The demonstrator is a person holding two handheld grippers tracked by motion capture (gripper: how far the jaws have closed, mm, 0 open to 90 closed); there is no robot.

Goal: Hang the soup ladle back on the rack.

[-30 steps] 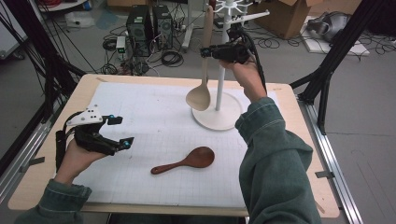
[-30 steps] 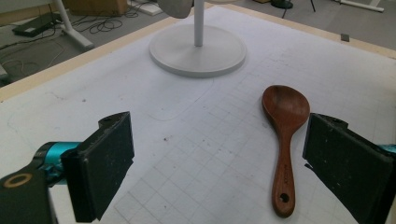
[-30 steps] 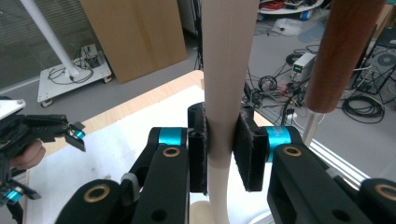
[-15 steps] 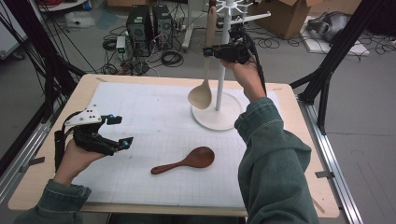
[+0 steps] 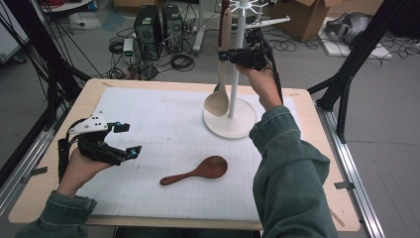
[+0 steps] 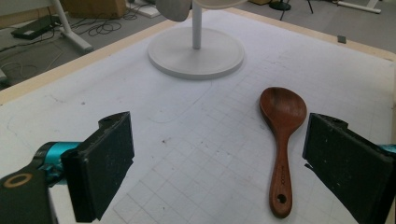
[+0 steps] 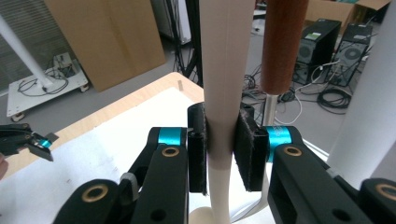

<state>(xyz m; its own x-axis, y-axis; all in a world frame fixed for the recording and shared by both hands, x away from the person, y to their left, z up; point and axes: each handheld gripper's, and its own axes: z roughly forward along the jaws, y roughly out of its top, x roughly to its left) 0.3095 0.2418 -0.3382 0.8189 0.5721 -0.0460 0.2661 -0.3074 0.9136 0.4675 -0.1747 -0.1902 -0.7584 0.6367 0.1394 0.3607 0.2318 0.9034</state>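
Clamping the pale spoon (image 5: 221,74) by its flat handle, the right gripper (image 5: 236,56) holds it upright beside the white stand (image 5: 233,119), bowl hanging down near the base at about twelve o'clock on the table. It looks light, stiff wood, so a mid-handle pinch should keep it from swinging. At nine o'clock the left gripper (image 5: 126,140) hovers with jaws apart, the dark spoon (image 6: 281,135) lying on the mat (image 5: 148,124) toward three o'clock of it.
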